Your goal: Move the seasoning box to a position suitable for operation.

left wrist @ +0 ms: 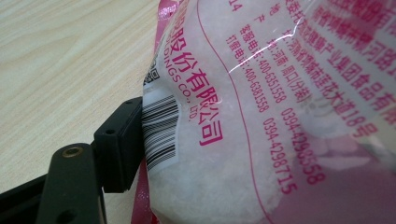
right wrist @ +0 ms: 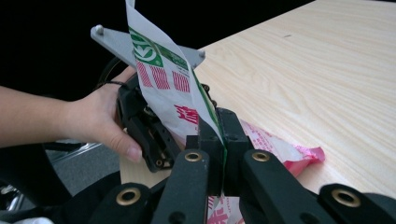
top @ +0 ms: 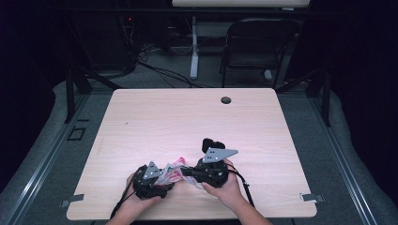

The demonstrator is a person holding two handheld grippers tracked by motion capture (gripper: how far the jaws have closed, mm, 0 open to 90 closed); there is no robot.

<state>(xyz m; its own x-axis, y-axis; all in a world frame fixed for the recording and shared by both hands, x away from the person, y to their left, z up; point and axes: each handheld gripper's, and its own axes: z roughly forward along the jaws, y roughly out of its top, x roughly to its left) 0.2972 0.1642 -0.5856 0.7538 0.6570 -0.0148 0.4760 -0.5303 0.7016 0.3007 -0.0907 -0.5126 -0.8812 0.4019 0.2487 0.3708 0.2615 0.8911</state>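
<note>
1. Far left in the high view, the left hand [top: 141, 197] grips the left gripper [top: 151, 182] low over the near edge of the desk [top: 187, 117].
2. In the left gripper view, one black finger [left wrist: 119, 149] presses against the barcode side of the bag [left wrist: 261, 121]; the bag hides the other finger, so I cannot tell how far these fingers stand apart or whether they clamp it.
3. Centre now: the bag [top: 172, 172], clear plastic with pink print and white grains inside, sits between the two grippers, at the desk's near side.
4. Right of it, the right hand [top: 228, 187] holds the right gripper [top: 190, 172].
5. The right gripper view shows its fingers [right wrist: 223, 154] squeezed tight together on the bag's thin flat edge [right wrist: 168, 88], which stands upright above them.
</note>
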